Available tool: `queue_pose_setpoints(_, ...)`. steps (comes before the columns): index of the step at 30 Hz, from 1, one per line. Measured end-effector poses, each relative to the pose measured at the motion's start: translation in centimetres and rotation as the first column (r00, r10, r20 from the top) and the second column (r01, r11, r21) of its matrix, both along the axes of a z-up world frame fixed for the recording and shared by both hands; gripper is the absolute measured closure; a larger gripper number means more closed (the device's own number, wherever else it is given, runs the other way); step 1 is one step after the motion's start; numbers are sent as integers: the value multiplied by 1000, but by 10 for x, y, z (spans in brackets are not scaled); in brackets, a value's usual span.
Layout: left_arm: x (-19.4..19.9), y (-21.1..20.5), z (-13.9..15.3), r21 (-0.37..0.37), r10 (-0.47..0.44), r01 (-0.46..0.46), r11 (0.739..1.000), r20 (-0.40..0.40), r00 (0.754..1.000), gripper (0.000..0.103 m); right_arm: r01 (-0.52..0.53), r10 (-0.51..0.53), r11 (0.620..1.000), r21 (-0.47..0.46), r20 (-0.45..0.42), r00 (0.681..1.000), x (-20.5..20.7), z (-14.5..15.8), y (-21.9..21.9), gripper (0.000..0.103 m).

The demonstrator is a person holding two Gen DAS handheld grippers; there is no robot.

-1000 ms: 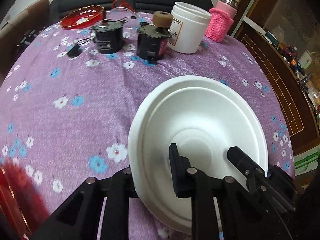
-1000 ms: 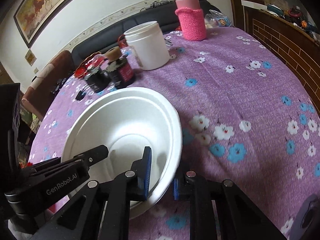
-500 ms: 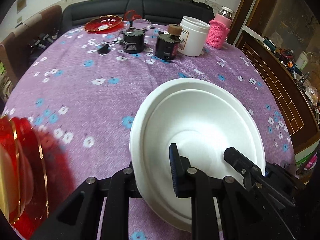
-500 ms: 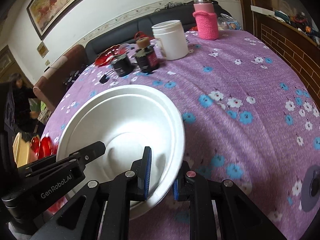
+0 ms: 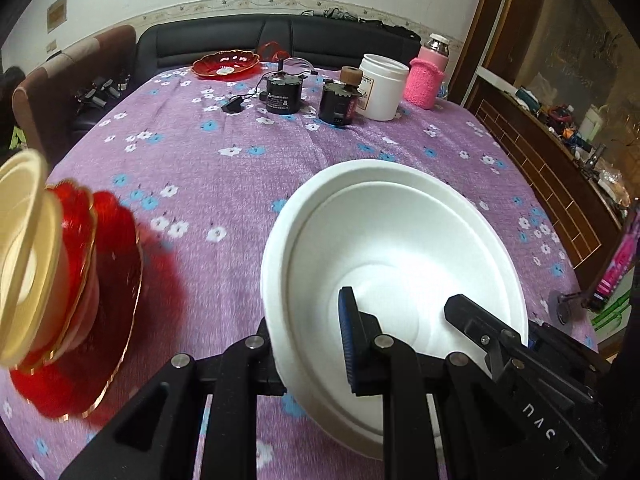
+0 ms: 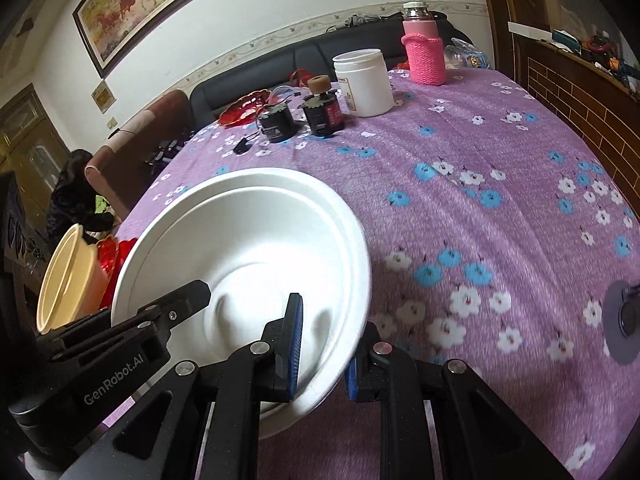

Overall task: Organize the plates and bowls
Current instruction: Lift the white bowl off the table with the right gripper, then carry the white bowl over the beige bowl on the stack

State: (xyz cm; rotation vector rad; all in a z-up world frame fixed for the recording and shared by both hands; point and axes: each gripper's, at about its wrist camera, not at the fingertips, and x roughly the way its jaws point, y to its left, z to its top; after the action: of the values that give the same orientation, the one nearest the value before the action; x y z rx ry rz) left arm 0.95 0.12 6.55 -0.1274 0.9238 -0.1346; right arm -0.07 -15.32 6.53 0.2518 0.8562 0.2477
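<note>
A white foam bowl (image 5: 400,248) hangs tilted over the purple flowered tablecloth, and both grippers hold it. My left gripper (image 5: 307,326) is shut on the bowl's near left rim, one pad inside and one outside. My right gripper (image 6: 325,340) is shut on the near right rim of the white bowl (image 6: 248,240) in the same way. A cream bowl (image 5: 20,264) sits on a stack of red plates (image 5: 100,304) at the left, close beside the white bowl. The cream bowl (image 6: 66,276) also shows at the left of the right wrist view. Another red plate (image 5: 226,65) lies at the table's far end.
At the far end stand two black motors (image 5: 282,94), a white jar (image 5: 382,86) and a pink-sleeved bottle (image 5: 426,76). A dark sofa (image 5: 280,36) lies behind the table and a wooden cabinet (image 5: 560,168) runs along the right. A person (image 6: 74,196) sits at the far left.
Both grippers have carried the white bowl back from the far objects and toward the left. The red plate stack with the cream bowl has come into view beside it.
</note>
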Motion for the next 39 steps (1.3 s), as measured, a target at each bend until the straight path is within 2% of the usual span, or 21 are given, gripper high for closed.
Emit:
queue_pose_setpoints(10, -45, 24, 6, -89, 18, -16, 996, 19, 1000, 85, -15, 14, 1000, 19, 8, 1000, -41, -1, 13, 84)
queue_pose_setpoints(22, -95, 38, 26, -64, 50, -43, 997, 102, 994, 84, -65, 63, 997, 27, 74, 995, -83, 16, 32, 84)
queue_pose_setpoints(39, -138, 59, 43, -69, 78, -67, 995, 168, 983, 84, -118, 113, 993, 26, 160, 981, -121, 43, 51, 84)
